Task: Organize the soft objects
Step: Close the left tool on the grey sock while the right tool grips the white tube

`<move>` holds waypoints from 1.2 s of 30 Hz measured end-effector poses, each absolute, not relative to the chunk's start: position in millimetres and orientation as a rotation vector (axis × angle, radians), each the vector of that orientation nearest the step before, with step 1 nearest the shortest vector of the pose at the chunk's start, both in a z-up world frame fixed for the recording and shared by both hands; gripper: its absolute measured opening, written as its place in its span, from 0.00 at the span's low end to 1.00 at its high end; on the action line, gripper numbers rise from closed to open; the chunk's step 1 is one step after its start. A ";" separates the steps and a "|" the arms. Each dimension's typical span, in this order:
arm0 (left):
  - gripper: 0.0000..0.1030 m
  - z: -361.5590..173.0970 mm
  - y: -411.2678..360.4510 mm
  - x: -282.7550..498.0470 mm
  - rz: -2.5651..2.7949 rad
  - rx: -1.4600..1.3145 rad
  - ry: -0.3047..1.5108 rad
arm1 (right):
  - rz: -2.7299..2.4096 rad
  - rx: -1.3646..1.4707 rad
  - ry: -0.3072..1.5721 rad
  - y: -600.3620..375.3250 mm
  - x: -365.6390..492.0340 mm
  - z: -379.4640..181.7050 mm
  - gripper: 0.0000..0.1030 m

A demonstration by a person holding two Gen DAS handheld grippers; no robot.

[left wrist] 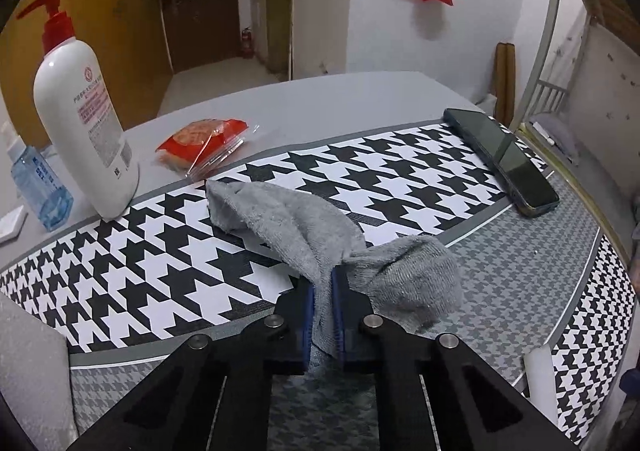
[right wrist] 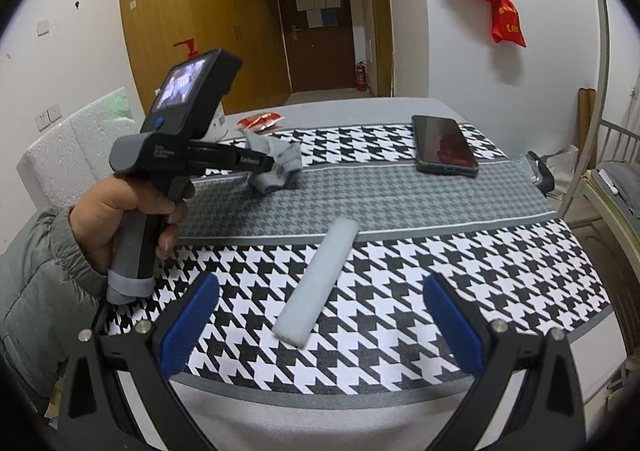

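My left gripper is shut on a grey terry cloth, pinched at its middle between the blue pads. The cloth drapes to both sides onto the houndstooth table cover. In the right wrist view the left gripper is held by a hand, with the grey cloth at its tip. My right gripper is open and empty, its blue pads wide apart. A white foam bar lies on the cover between and just beyond them.
A white pump bottle and a blue bottle stand at the left. A red snack packet lies behind the cloth. A black phone lies at the right, also in the right wrist view. White foam blocks stand left.
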State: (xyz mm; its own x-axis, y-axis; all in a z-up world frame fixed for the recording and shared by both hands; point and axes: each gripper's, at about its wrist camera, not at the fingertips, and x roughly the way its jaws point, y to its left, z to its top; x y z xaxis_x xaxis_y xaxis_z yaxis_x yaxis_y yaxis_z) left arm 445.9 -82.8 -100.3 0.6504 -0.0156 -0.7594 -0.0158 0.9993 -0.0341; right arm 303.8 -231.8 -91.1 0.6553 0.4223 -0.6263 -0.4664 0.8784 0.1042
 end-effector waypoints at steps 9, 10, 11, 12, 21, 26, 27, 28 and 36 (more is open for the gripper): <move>0.08 -85.2 -74.1 423.5 -0.006 -0.040 0.800 | 0.488 -0.087 0.711 -221.7 300.7 -94.2 1.00; 0.08 -82.3 -71.5 420.3 -0.006 -0.046 0.789 | 0.483 -0.083 0.715 -220.9 300.4 -94.9 1.00; 0.08 -79.5 -68.8 417.1 -0.007 -0.052 0.779 | 0.482 -0.079 0.719 -220.3 300.1 -95.3 1.00; 0.08 -77.2 -66.8 414.7 -0.004 -0.058 0.770 | 0.478 -0.078 0.722 -219.5 300.0 -96.0 1.00; 0.08 -64.0 -58.7 402.6 0.035 -0.064 0.713 | 0.424 -0.088 0.725 -215.0 300.0 -99.0 0.99; 0.08 -61.6 -59.0 399.0 0.014 -0.074 0.708 | 0.393 -0.106 0.741 -209.1 302.6 -102.5 0.81; 0.08 -61.4 -59.0 398.4 0.011 -0.074 0.706 | 0.385 -0.110 0.747 -208.7 303.0 -103.5 0.77; 0.08 -61.0 -59.0 397.7 0.009 -0.075 0.705 | 0.378 -0.109 0.751 -208.7 303.1 -104.4 0.75; 0.08 -55.5 -59.7 390.1 -0.016 -0.087 0.689 | 0.344 -0.105 0.798 -208.0 305.9 -113.5 0.47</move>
State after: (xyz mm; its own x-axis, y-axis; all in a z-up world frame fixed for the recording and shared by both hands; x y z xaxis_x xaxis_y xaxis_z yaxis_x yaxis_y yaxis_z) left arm 390.1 -59.7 -55.5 0.7722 -0.0437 -0.6339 -0.0135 0.9963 -0.0851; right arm 305.9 -208.0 -113.5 0.6463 0.2621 -0.7166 -0.3408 0.9394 0.0363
